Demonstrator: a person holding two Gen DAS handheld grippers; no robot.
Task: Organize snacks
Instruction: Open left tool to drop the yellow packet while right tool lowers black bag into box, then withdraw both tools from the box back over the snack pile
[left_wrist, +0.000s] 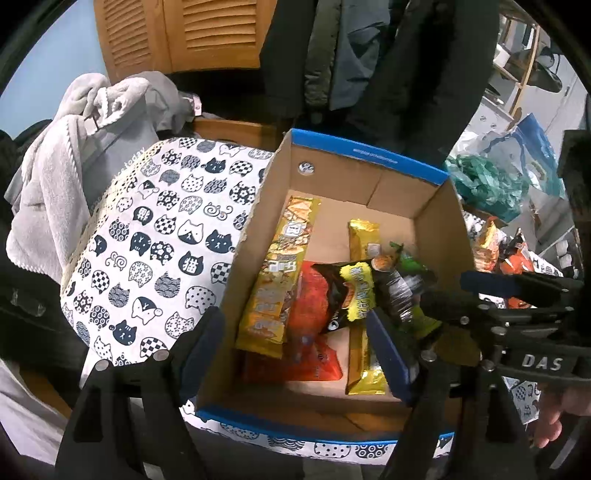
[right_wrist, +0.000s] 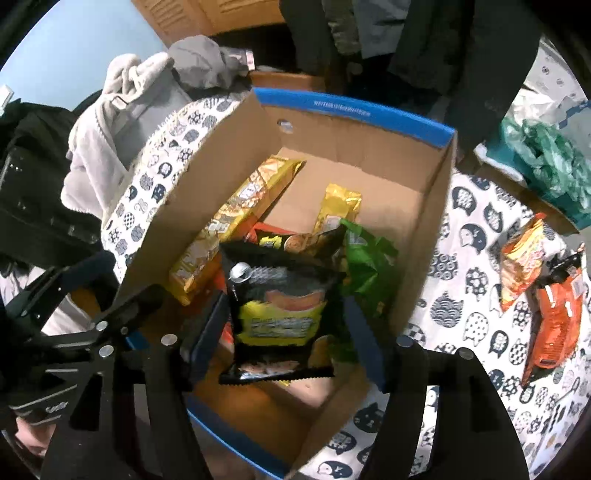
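While hidden leftward, orange packet (right_wrist: 554, 325) shows.

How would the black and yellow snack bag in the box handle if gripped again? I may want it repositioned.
The black and yellow snack bag looks puffy and crinkled, so probably light and floppy. Its glossy film could slip between the fingers. Propped on other packets in the cardboard box, it may slide if nudged.

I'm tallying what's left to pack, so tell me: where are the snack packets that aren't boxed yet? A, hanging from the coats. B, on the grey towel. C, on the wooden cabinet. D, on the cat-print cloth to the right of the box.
D: in the right wrist view an orange packet and a lighter packet lie on the cat-print cloth, right of the box.
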